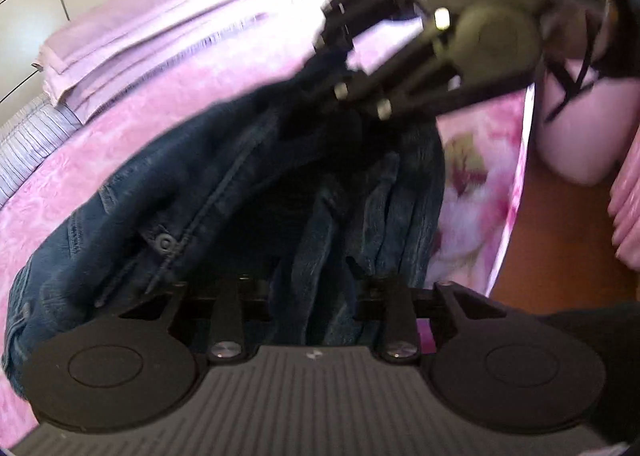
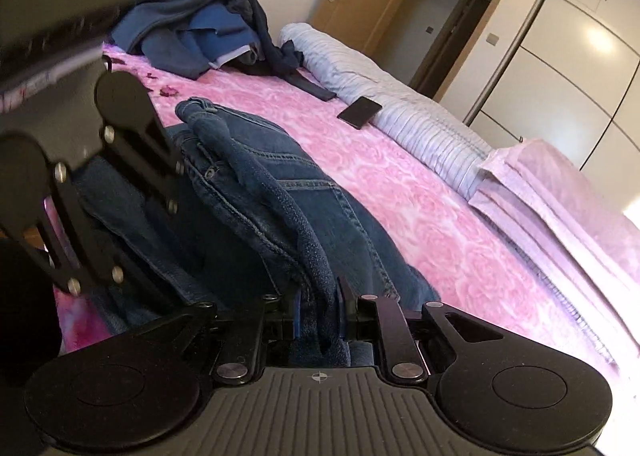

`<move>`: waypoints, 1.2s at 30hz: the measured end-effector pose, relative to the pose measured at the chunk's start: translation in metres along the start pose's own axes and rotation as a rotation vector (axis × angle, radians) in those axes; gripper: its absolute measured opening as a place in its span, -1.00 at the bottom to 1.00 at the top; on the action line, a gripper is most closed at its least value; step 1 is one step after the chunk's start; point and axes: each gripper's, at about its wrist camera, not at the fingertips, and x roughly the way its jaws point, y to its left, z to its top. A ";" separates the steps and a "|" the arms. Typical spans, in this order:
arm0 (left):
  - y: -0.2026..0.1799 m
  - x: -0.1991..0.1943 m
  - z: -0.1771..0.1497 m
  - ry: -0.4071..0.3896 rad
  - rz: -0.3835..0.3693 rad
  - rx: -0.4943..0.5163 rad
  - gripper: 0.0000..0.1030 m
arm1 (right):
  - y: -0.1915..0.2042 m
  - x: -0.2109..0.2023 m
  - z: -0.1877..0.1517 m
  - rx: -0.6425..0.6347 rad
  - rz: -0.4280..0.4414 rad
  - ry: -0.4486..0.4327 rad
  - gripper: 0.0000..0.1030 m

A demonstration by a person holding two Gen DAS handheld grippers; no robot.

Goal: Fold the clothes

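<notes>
- A pair of dark blue jeans [image 2: 280,183] lies bunched on the pink bedspread [image 2: 400,191] near the bed's edge, partly raised off it by both tools; the waistband, a metal button [image 1: 165,243] and a back pocket's stitching show.
- The right gripper [image 2: 319,316] is clenched on a thick fold of the denim: the cloth runs straight between its blue-lined jaws.
- The left gripper [image 1: 312,296] has a hanging bundle of denim between its jaws and seems to be gripping it, though the contact itself is dark and blurred. Both views are motion-blurred.
- The jeans are not in a flat, squared fold: layers are doubled and rumpled, with loose folds hanging. As a judgement, a fold is under way on this garment, but whether this is an early halving or a later one the views do not settle.
- Further up the bed sits a loose heap of blue clothes [image 2: 192,15], unfolded, so work appears to remain there.
- A folded pale pink bedcover [image 2: 560,191] and a rolled striped quilt [image 2: 400,95] lie along the far side, with a black phone [image 2: 359,112] beside the quilt; whether they belong to the task cannot be told.
</notes>
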 end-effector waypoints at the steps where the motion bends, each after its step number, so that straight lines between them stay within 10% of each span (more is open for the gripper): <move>1: -0.002 0.002 0.000 -0.002 0.001 0.009 -0.81 | -0.001 0.000 -0.001 0.003 0.003 -0.002 -0.72; 17: -0.059 -0.015 -0.016 -0.068 0.098 0.226 -0.91 | 0.013 -0.012 -0.024 -0.042 -0.003 -0.009 -0.72; 28: -0.052 -0.015 -0.001 -0.101 0.071 0.171 -0.62 | 0.006 -0.013 -0.029 -0.020 0.039 -0.013 -0.68; 30: -0.052 -0.018 0.000 -0.114 0.053 0.163 -0.07 | 0.005 -0.013 -0.029 -0.012 0.042 -0.014 -0.68; 36: -0.056 -0.017 -0.001 -0.127 0.052 0.163 -0.10 | 0.005 -0.014 -0.028 -0.006 0.050 -0.013 -0.67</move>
